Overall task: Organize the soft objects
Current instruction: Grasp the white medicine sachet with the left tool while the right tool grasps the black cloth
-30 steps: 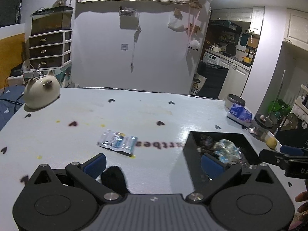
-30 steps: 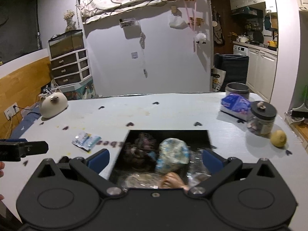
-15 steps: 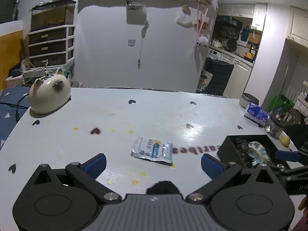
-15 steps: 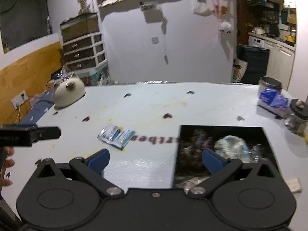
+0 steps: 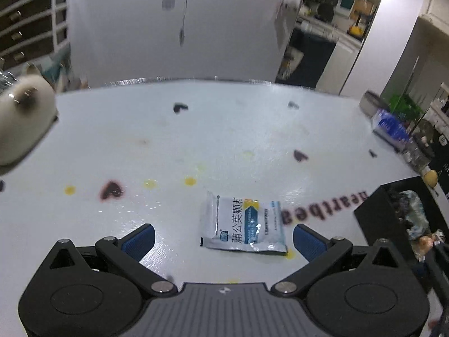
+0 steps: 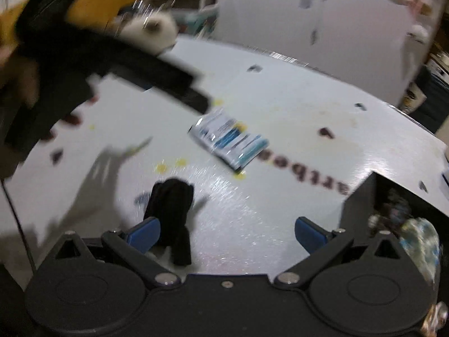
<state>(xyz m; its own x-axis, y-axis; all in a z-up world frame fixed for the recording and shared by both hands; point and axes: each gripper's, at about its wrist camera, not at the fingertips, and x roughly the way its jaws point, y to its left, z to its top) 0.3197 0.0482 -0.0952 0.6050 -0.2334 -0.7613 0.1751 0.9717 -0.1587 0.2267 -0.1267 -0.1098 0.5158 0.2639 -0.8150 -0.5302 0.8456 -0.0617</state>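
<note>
On the white table (image 5: 252, 129) ahead of my left gripper (image 5: 223, 238) lies a flat silver-and-blue sachet (image 5: 242, 226); it rests between the two blue fingertips but nearer the right one, and neither pad touches it; the jaws stand wide apart and hold nothing; I cannot tell how high above the surface they hang. Off to my right a black box (image 5: 377, 224) sits on the table with crumpled wrappers inside; a cream cat-shaped figure (image 5: 19, 123) stands at the far left edge, and a blue-and-white packet (image 5: 391, 126) lies near the far right edge. From the right wrist view, which is badly blurred, my right gripper (image 6: 226, 231) is also spread wide and empty; a black cloth item (image 6: 172, 213) lies crumpled on the table just beside the left blue fingertip (image 6: 144, 233), and whether it touches it I cannot tell; the sachet (image 6: 228, 140) shows farther out, with the dark smeared shape of the left gripper (image 6: 112, 70) above it, and the black box (image 6: 393, 210) sits at the right.
</note>
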